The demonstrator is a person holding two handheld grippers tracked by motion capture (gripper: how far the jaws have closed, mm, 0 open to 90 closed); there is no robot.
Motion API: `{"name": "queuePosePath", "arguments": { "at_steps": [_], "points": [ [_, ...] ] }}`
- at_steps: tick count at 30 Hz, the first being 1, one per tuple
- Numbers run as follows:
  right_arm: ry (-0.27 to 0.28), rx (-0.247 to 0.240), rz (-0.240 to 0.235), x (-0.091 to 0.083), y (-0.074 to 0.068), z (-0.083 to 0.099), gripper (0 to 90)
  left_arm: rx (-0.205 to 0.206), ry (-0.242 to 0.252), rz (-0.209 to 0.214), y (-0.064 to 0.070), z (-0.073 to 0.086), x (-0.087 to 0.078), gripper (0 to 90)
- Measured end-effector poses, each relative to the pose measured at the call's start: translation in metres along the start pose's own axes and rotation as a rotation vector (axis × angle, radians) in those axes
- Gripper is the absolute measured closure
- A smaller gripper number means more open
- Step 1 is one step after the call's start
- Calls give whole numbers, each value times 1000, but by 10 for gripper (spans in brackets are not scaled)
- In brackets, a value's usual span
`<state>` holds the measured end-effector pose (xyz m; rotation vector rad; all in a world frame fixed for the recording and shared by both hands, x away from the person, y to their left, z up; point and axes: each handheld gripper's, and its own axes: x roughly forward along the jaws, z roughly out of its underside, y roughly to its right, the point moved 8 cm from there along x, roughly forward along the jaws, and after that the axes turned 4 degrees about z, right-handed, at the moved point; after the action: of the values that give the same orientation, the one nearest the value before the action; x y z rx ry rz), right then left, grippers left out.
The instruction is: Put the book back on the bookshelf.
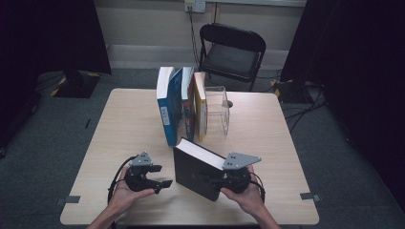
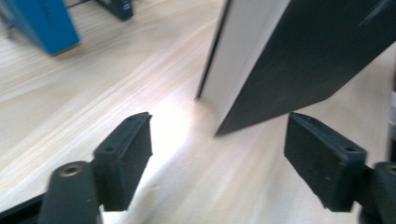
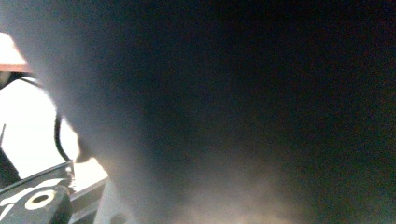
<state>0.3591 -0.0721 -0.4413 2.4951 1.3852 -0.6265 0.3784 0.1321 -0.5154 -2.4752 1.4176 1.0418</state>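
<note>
Near the surface's front edge, the left tool waits wide and empty beside the tilted black book the right tool grips, not yet shelved with the standing books behind.

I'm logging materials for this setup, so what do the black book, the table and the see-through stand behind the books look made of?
Black book: probably matte card cover over a white paper block, its page edges showing pale. Table: light wood-grain top, likely laminate, with a soft sheen in the left gripper view. Clear stand: transparent and stiff-looking, likely acrylic, though glass can't be ruled out.
</note>
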Motion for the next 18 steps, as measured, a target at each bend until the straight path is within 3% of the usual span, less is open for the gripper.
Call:
{"name": "queuePosePath", "arguments": {
  "at_steps": [1,3,5,7,9,12,13,18],
  "points": [
    [-1,8,22,-5,7,2,520,-8,-18,-62,-8,2,2,205],
    [-1,20,49,-10,15,5,520,-21,-29,-79,-11,4,3,188],
    [0,31,77,-15,23,8,521,-28,-74,-140,-21,11,3,169],
    [0,43,105,-20,31,10,521,-81,-102,-185,-29,16,4,162],
    [-1,64,129,-24,39,12,521,-95,-128,-261,-38,20,3,160],
    [-1,92,168,-28,51,14,521,-114,-160,-284,-45,25,3,164],
    [0,98,180,-29,55,14,521,-114,-162,-345,-53,27,2,161],
    [0,120,220,-29,68,14,521,-130,-146,-379,-61,30,-3,150]
  ]
}}
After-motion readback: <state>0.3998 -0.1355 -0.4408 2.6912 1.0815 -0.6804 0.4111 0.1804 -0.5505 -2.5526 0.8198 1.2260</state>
